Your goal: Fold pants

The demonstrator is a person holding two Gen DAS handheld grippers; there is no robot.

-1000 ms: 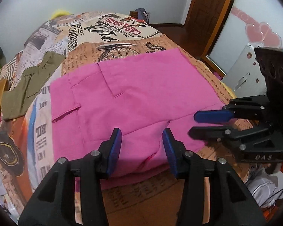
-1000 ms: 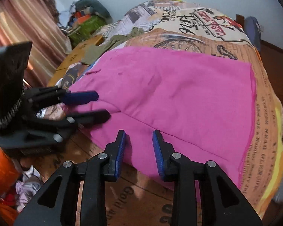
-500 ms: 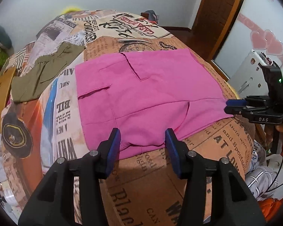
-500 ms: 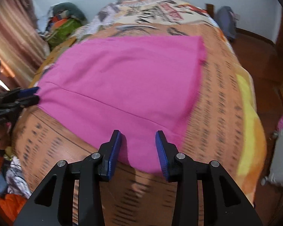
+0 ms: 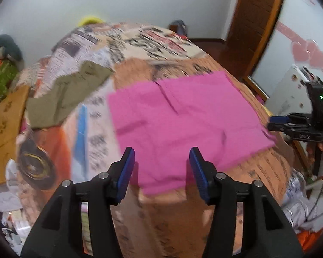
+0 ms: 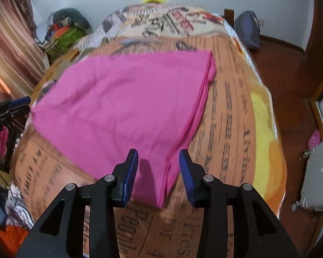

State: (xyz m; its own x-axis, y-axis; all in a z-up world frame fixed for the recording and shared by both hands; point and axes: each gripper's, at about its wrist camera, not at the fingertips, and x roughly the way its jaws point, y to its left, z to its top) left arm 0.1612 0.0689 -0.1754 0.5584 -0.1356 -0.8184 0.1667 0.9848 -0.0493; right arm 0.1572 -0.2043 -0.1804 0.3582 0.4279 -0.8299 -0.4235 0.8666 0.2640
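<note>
On the far left, an olive-green garment (image 5: 64,99) lies crumpled on a bed covered with a newspaper-print bedspread (image 5: 92,133), well apart from everything else. To its right, the pink pants (image 5: 183,124) lie folded flat into a rough rectangle near the middle of the bed, their front edge close to the bed's near side. The left claw (image 5: 161,172) hovers above that near edge; its blue pads stand well apart and nothing is between them. Further right, at the pants' right corner, the right claw (image 6: 158,171) hangs over the layered fold of the pink cloth. Its jaws are opening, the corner of the pants lies below the gap between them, and the pads do not press on it. Seen from the left wrist camera, this right claw sits just beyond the bed's edge. The view is blurred throughout.
</note>
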